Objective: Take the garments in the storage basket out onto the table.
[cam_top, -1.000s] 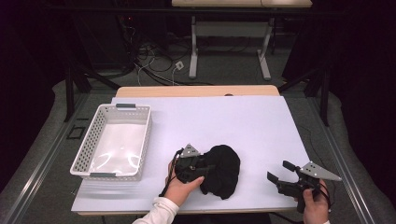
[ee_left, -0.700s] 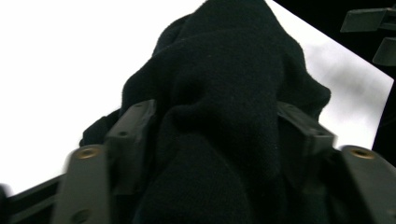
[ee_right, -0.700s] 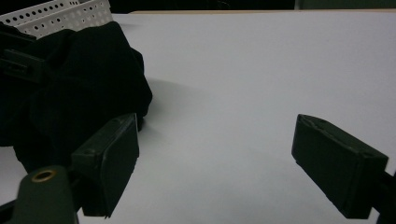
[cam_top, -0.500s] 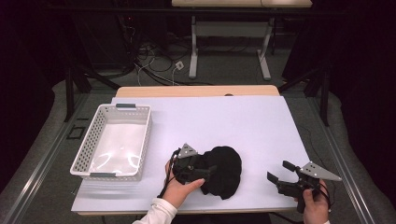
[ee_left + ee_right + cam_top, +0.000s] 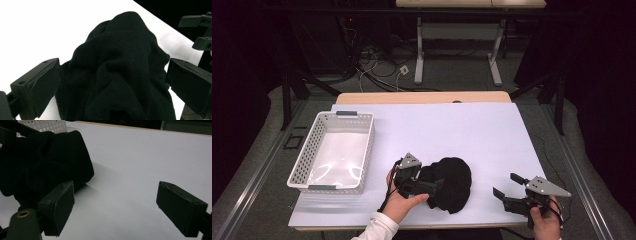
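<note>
Black cloth (image 5: 452, 182) is lying bunched on the white table (image 5: 462, 130), near its front edge, right of the white basket (image 5: 334, 150). Left gripper (image 5: 432, 184) is sitting at the cloth's left side; in the left gripper view its fingers (image 5: 37, 92) are standing apart with the heap between them, not clamped. Right gripper (image 5: 507, 192) is hovering well apart to the right, fingers (image 5: 60, 205) spread wide over bare table.
</note>
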A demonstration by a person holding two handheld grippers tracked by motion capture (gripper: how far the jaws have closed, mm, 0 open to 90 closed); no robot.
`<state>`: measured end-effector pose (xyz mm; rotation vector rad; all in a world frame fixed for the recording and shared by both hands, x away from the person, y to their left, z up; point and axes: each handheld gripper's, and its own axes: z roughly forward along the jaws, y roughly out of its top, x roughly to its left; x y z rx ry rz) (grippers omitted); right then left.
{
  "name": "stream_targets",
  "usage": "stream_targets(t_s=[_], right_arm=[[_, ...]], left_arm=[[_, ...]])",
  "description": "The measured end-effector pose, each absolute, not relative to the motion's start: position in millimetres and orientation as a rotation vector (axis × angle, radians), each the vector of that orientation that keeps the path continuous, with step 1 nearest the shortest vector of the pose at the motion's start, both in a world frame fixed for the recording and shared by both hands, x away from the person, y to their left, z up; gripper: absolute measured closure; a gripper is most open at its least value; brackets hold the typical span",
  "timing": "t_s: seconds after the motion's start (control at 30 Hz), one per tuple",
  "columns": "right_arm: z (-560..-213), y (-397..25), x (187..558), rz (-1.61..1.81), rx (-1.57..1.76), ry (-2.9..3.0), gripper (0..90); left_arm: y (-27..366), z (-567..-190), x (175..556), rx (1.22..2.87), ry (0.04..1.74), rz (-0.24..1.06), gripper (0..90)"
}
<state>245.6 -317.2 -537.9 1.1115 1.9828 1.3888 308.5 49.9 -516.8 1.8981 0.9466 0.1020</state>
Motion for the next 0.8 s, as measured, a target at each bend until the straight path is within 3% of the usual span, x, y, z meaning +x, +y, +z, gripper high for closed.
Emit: stream_targets(t_s=[0.8], right_arm=[[-533, -280, 241, 1.34, 1.054, 2.012, 14.7]], left_arm=[[78, -506, 307, 1.846, 0.924, 0.081, 0.6]])
